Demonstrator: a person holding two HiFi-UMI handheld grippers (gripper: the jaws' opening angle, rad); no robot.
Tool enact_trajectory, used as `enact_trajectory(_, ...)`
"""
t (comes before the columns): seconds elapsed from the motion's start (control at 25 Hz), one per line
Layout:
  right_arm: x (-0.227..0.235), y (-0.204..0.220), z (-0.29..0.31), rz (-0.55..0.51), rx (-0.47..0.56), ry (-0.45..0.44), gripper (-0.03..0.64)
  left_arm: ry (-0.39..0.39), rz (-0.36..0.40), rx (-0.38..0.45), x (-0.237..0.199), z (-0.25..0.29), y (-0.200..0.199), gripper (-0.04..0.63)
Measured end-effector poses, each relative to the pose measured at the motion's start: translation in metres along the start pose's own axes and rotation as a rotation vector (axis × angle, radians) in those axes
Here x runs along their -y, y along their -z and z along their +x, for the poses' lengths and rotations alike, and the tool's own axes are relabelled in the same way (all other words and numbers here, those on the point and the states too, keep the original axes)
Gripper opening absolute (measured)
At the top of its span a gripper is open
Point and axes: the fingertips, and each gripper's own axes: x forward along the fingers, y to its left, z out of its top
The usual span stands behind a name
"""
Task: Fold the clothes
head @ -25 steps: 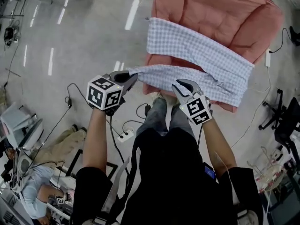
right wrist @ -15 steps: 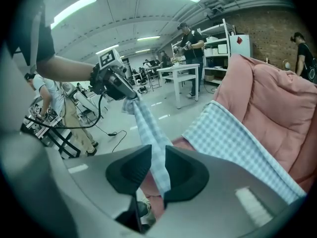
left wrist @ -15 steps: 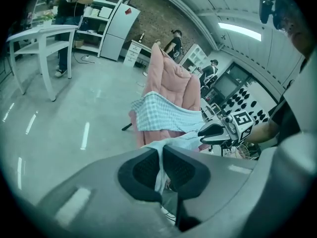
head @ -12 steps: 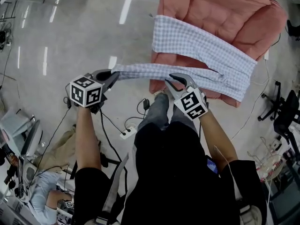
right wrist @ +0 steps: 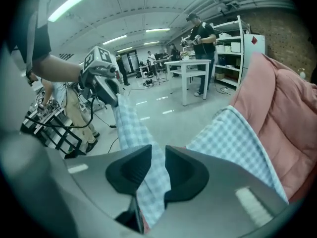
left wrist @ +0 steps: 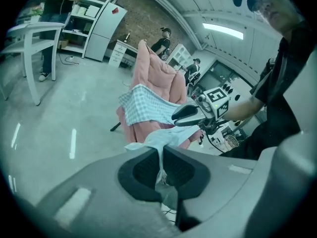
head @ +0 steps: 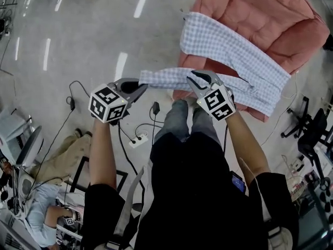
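Observation:
A pale blue checked garment (head: 237,56) lies across a pink padded armchair (head: 260,14), and one long strip of it is stretched out over the floor. My left gripper (head: 141,86) is shut on the end of that strip (left wrist: 153,143), with cloth pinched between its pads. Further along the same strip, near the chair's front, my right gripper (head: 196,80) is shut on the cloth (right wrist: 148,177). The garment (right wrist: 233,138) runs from the right jaws back onto the chair (right wrist: 282,113). Between the two grippers the strip hangs nearly taut.
Black cables and a white power strip (head: 138,139) lie on the shiny grey floor below the grippers. A white table (right wrist: 185,76) and shelving (right wrist: 230,48) stand behind, with people standing by them. An office chair base (head: 307,134) stands at the right.
Both grippers have shifted with the cloth strip still held between them. The armchair and garment now sit further right in the head view.

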Motion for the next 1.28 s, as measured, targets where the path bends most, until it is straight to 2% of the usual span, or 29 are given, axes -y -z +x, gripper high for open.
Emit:
enact_trajectory(0.16,-0.005,-0.018,0.024,-0.084,-0.045,-0.083,0.097,-0.013,0.074,-0.018,0.019,-0.011,0.016,0.015)
enact_trajectory(0.36,-0.044,-0.047,0.047,-0.141,-0.081,-0.353,0.104,-0.047,0.213,-0.026,0.034,-0.022,0.026,0.015)
enact_trajectory(0.44,-0.069,-0.056,0.05,-0.184,-0.11,-0.488,0.106,-0.061,0.212,-0.02,0.042,-0.024,0.033,0.015)
enact_trajectory(0.56,-0.101,-0.056,0.054,-0.241,-0.206,-0.676,0.117,-0.059,0.179,0.019,0.058,-0.029,0.039,0.015)
enact_trajectory(0.68,-0.114,-0.04,0.059,-0.27,-0.336,-0.794,0.121,-0.064,0.158,0.041,0.066,-0.03,0.051,0.015)
enact_trajectory(0.84,-0.1,-0.015,0.065,-0.333,-0.466,-0.81,0.135,-0.095,0.127,0.045,0.057,-0.03,0.075,0.015)
enact_trajectory(1.08,-0.09,0.041,0.046,-0.342,-0.608,-0.844,0.163,-0.122,0.064,0.096,0.057,-0.042,0.084,0.015)
enact_trajectory(1.2,-0.099,0.06,0.045,-0.344,-0.637,-0.864,0.166,-0.119,0.059,0.103,0.06,-0.047,0.083,0.015)
enact_trajectory(1.28,-0.107,0.064,0.047,-0.304,-0.655,-0.896,0.166,-0.113,0.062,0.094,0.061,-0.048,0.082,0.015)
